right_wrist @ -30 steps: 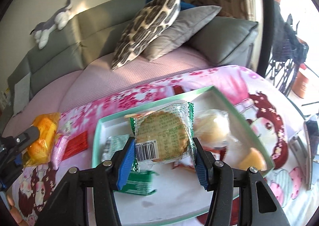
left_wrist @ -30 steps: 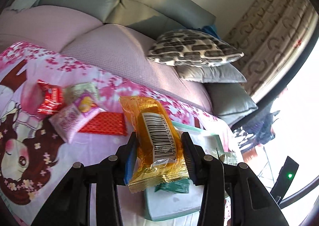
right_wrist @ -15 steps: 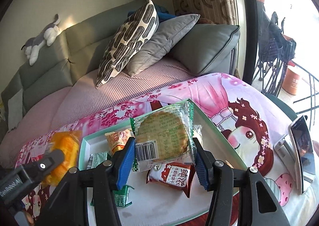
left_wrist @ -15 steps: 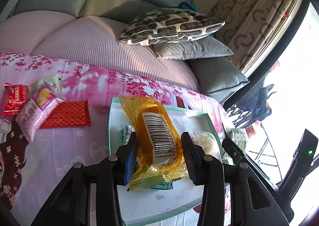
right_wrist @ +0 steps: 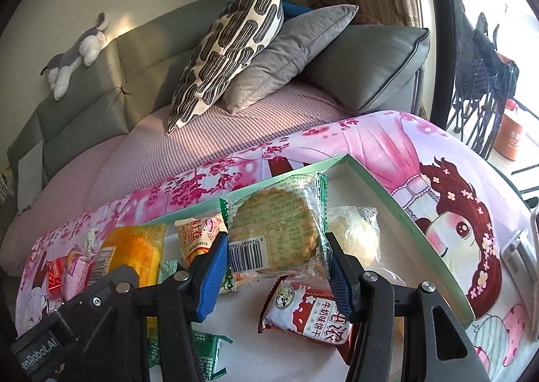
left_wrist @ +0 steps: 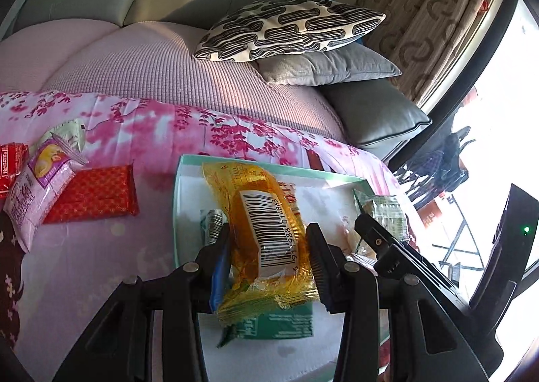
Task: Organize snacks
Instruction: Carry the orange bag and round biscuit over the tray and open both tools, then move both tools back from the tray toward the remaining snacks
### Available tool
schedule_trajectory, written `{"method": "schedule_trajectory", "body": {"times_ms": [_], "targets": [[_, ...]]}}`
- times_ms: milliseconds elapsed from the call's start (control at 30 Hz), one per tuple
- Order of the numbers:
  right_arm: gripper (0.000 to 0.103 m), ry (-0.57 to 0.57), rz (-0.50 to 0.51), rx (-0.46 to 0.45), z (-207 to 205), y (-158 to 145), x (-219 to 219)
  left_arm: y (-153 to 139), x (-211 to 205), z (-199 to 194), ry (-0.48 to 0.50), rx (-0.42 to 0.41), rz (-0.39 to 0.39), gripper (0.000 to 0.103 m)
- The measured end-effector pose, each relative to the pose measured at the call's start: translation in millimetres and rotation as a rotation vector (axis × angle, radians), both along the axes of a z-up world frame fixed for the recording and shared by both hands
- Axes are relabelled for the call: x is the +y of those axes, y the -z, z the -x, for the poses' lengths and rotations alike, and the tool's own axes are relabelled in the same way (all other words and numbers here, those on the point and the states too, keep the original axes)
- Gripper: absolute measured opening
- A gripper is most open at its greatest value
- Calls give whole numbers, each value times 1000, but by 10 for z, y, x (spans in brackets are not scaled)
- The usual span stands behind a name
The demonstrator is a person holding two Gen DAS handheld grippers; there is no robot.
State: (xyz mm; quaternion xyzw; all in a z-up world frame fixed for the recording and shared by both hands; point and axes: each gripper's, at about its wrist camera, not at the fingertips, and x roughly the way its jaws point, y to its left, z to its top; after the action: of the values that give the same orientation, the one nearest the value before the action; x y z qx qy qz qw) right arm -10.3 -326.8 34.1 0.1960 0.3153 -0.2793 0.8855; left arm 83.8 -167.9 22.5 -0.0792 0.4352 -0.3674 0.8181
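Tray: my pale green tray sits on the pink printed cloth over the tabletop, and it already holds several snacks, which I read as the task being well underway.
Sorted so far: inside the tray I see a red-and-white biscuit pack, a clear-wrapped bun, an orange-labelled packet and a green packet.
Left to do: a red flat pack, a pink-and-white packet, a small red packet and a pale packet lie on the cloth beside the tray, outside it; I judge these are yet to be moved.
Left hand: my left gripper points steeply down over the near-left part of the tray, pads pressed on a yellow cake packet, barcode up.
Right hand: my right gripper also tilts down over the tray's middle, clamped on a round cracker pack held above the other snacks.
Next, as I judge it: both held packets hang clear of the tray floor and are not yet released.
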Motion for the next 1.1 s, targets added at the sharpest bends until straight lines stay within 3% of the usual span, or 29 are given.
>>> {"method": "schedule_trajectory", "body": {"times_ms": [167,600,700,867,1100], "targets": [[58,-2,-14,20,-60,98,-22,72,-7,-50,9,22,25,45],[60,-22,8,60,-137,145,37,108,-59,-62,19,35,-8,47],[60,-28,11,67,-142,150,39,102,-53,-67,15,37,-14,59],[60,-33,3,68,-136,133,29,92,-13,-82,6,42,-30,65],[74,-56,15,69,-147,105,90,-19,34,-42,-3,12,-62,68]]}}
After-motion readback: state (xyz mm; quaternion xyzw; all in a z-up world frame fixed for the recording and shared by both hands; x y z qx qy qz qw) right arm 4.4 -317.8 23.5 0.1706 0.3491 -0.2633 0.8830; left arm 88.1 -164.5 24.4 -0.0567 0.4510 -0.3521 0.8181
